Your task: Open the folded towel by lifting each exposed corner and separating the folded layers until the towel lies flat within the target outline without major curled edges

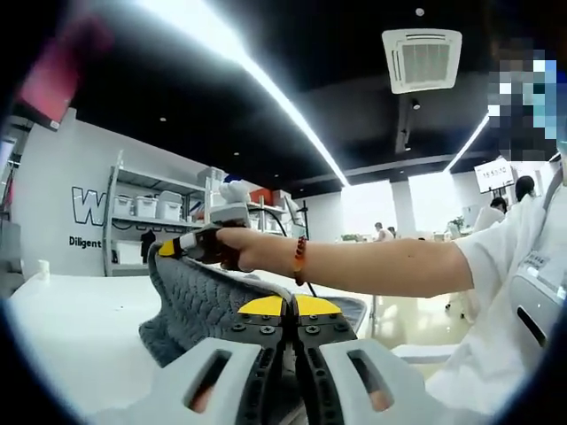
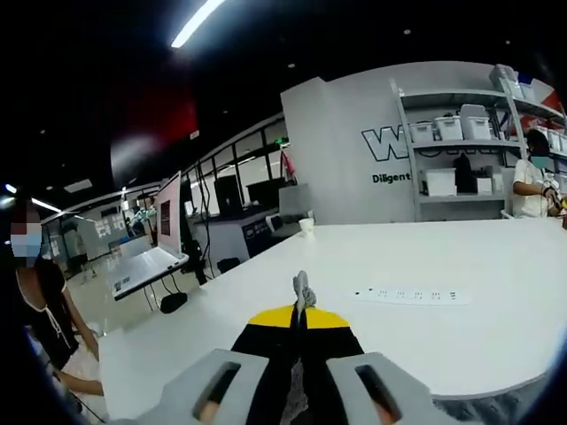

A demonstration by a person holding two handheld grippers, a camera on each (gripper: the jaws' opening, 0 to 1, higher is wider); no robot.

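A grey quilted towel is lifted off the white table and hangs between both grippers. In the left gripper view my left gripper has its yellow-tipped jaws closed on the towel's near edge. Further back, my right gripper, held in a person's hand, pinches a raised corner of the cloth. In the right gripper view the right gripper is shut, and a thin sliver of grey towel sticks up from between its tips over the table.
A white power strip lies on the table ahead of the right gripper, with a small cup at the far edge. Shelves with white boxes stand behind, with a person beside them. An open laptop sits off to the left.
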